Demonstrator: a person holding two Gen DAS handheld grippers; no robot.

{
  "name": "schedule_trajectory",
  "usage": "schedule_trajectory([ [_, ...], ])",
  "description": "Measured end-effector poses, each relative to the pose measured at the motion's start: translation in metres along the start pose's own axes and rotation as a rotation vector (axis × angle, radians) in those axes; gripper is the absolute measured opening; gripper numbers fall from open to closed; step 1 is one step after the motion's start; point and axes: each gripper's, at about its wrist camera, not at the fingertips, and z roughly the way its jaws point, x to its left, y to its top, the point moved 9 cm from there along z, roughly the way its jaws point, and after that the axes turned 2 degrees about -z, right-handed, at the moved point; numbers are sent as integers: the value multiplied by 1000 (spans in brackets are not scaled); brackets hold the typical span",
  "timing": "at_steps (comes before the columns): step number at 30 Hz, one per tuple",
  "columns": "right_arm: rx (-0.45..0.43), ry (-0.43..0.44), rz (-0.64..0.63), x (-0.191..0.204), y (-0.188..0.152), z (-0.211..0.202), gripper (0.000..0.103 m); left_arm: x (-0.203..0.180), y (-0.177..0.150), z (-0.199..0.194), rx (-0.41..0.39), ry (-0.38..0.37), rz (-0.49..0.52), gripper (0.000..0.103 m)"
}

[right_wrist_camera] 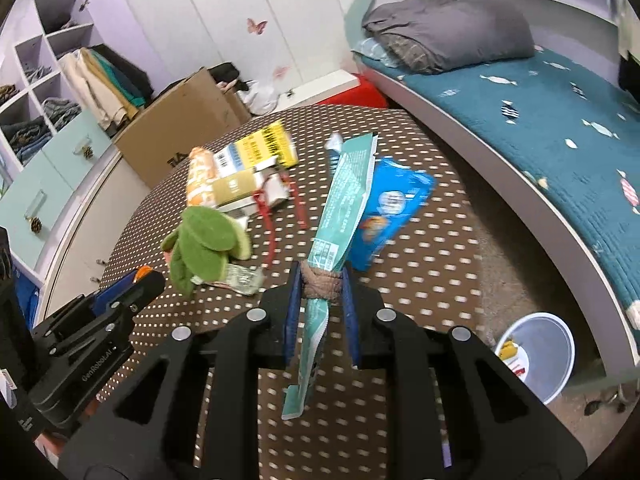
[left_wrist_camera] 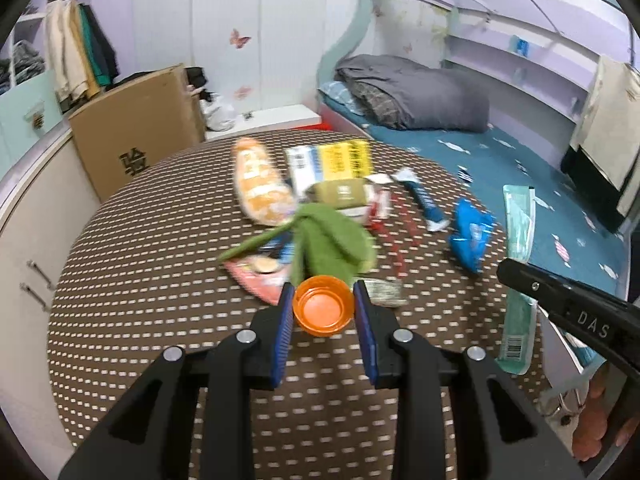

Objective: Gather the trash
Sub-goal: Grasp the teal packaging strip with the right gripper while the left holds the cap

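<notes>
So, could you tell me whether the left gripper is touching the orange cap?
Touching. In the left wrist view, the left gripper has the orange cap pinched between both blue pads, with no gap on either side.

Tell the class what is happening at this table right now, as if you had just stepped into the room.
A person is clearing litter off a dotted brown table with a claw in each hand. The left claw grips an orange bottle cap. The right claw is shut on a long teal wrapper. More packets, a green plush toy and a blue packet lie on the table. A white bin stands on the floor by the bed.
</notes>
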Motion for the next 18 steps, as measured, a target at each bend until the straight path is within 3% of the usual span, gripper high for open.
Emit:
schedule_trajectory([
  [18,-68,-156,188,-135,-20,-61,19,-169,-19,7,30,-174,217,29],
])
